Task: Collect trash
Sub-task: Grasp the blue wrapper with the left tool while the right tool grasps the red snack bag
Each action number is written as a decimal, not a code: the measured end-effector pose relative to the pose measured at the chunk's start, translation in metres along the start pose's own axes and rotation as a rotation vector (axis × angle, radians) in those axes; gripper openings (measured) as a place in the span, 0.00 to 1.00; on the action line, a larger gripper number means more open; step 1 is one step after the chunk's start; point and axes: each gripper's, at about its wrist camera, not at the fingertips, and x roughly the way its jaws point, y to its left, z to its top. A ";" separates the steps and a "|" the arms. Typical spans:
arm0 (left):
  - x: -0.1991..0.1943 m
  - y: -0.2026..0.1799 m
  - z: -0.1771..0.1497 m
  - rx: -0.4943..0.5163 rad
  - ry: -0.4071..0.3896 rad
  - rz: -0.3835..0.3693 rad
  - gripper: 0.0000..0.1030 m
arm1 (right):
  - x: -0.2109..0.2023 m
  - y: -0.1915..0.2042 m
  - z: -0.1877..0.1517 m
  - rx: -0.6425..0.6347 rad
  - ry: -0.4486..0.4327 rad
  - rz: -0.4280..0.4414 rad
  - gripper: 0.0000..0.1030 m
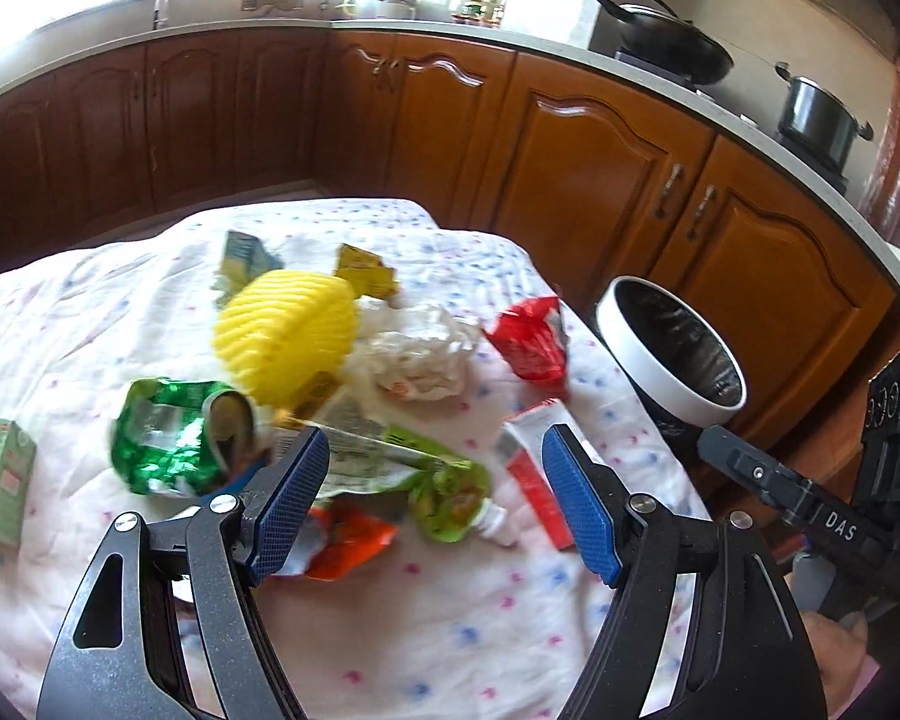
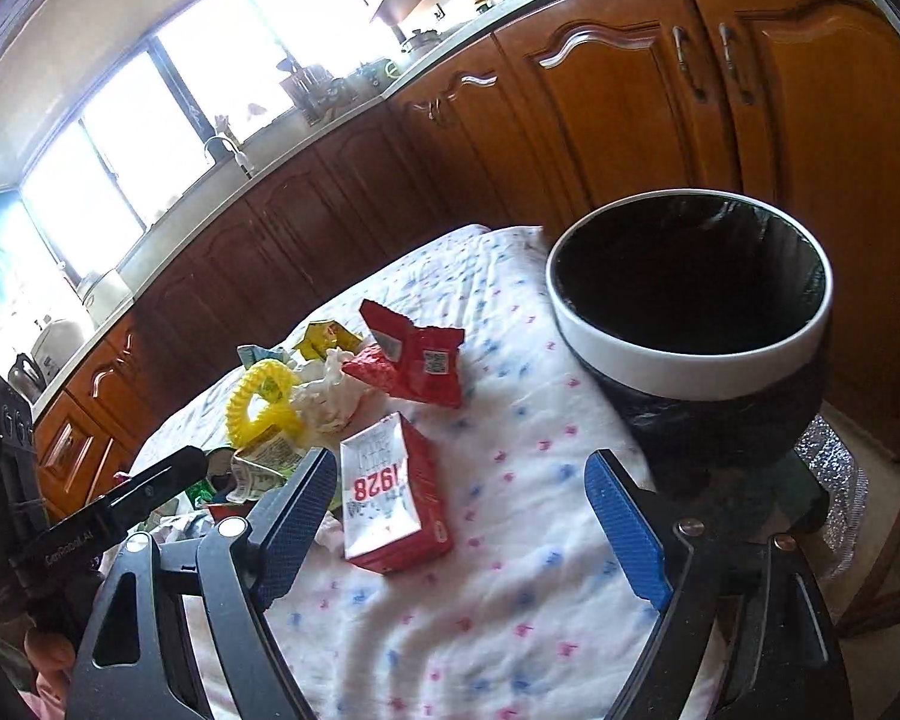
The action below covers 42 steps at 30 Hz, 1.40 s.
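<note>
Kitchen cabinets stand behind the cloth-covered surface (image 1: 390, 630), and almost all the trash is still on it. You have both grippers wide apart and empty: the left gripper (image 1: 435, 507) is over the green pouch (image 1: 450, 495), the right gripper (image 2: 462, 516) is just beside the red carton (image 2: 390, 498). The bin (image 2: 690, 324) stands at the right edge; its inside looks dark, so I cannot tell what it holds. The yellow foam net (image 1: 285, 339), white paper (image 1: 420, 354) and red wrapper (image 1: 531, 339) lie close together, so one may drag another.
</note>
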 end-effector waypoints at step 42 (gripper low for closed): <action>0.143 0.109 0.102 -0.038 0.204 0.216 0.32 | 0.129 0.043 0.056 -0.170 0.152 -0.059 0.21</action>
